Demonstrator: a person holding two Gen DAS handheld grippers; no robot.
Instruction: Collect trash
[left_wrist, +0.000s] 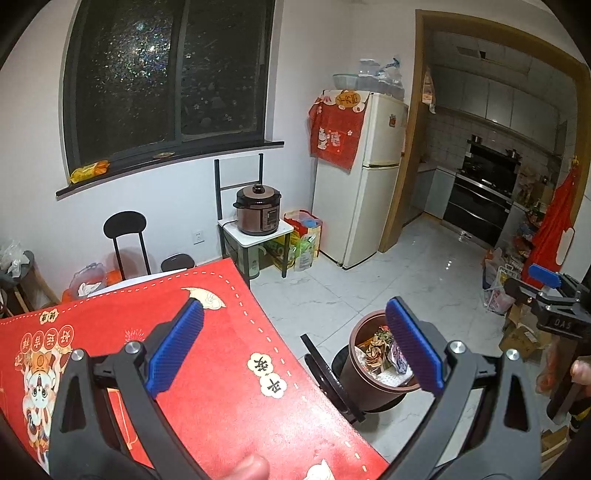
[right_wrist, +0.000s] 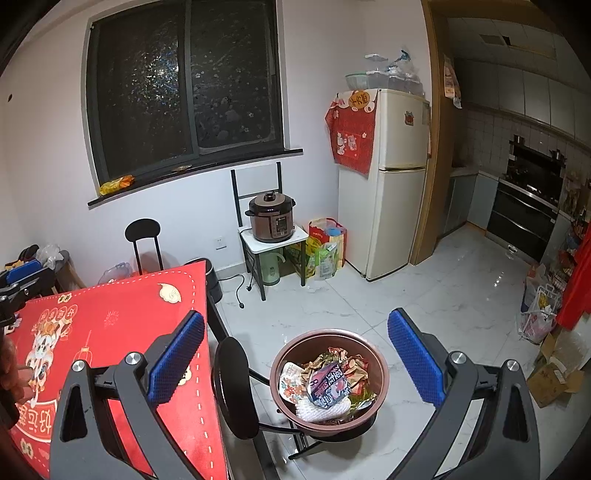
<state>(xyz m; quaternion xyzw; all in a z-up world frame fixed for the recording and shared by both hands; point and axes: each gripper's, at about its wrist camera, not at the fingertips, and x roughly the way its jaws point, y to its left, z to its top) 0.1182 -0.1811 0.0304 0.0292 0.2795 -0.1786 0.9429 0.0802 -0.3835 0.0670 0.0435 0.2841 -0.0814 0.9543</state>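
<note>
Both claws stand wide open and hold nothing: the left gripper (left_wrist: 293, 347) hangs over the corner of the red tablecloth (left_wrist: 229, 362), its far pad lying across the view of the bin, and the right gripper (right_wrist: 295, 356) hovers above and just in front of the brown trash bin (right_wrist: 328, 380). The bin is the landmark here. It stands on the pale tiled floor (right_wrist: 424, 295) just beside the table's corner, next to a round black chair seat (right_wrist: 236, 387), and it already holds a heap of crumpled wrappers (right_wrist: 328, 384) and paper, piled close to the rim. On the part of the cloth that shows, nearest the bin, no loose scrap can be made out, so the step in hand is judged to be a search for whatever remains, or a finish. To do it well, the person would likely turn each wrist camera away from the bin and sweep the table and the floor around the bin's foot before closing on anything. Any further piece should be pinched by its bulk, carried over the middle of the bin and let go low, since a full heap could shed light wrappers over the rim. The chair seat beside the bin leaves little room on that side, so an approach from the open floor looks safer.
</note>
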